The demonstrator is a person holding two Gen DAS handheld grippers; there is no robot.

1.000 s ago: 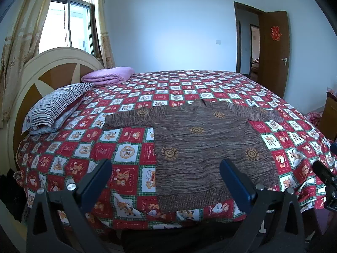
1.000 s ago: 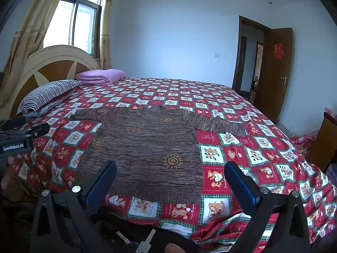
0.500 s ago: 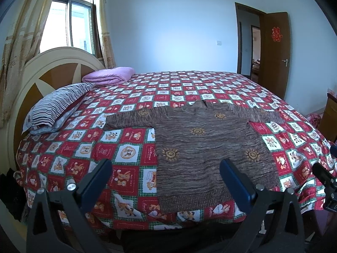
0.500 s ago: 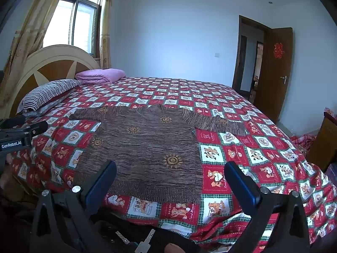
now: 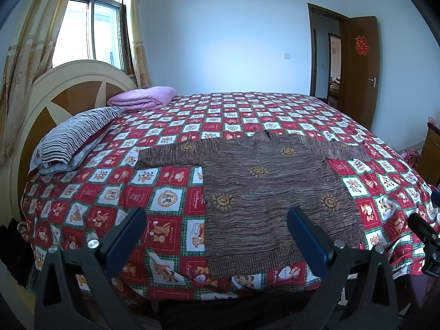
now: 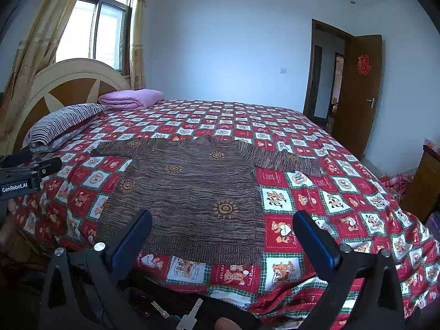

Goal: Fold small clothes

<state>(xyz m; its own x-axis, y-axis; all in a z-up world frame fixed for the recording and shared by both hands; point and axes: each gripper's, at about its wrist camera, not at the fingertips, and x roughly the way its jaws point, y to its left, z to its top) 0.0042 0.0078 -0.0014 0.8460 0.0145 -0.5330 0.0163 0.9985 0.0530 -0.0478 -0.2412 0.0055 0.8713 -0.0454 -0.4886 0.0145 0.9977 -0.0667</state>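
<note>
Sweater [image 5: 269, 192] first: it lies flat and spread on the checked bedspread [image 5: 165, 200], hem toward you at the near edge of the bed, collar pointing away, so its long body axis runs straight out from where you stand. Both sleeves stretch sideways, one toward the striped pillow [image 5: 74, 134], the other toward the door side.

Your left gripper [image 5: 217, 231] hangs short of the bed edge with its jaws spread wide and nothing between them; in its view the sweater sits ahead and off to the right, the hem just past the right finger. Your right gripper [image 6: 222, 231] is likewise spread and empty, and there the sweater lies ahead and to the left, its hem just beyond the left finger.

So the garment sits between your two hands, about equally near each. As I judge it, nothing is folded yet. Each sleeve lies on its own hand's side, well beyond the hem, so you would reach forward and outward for it.
</note>
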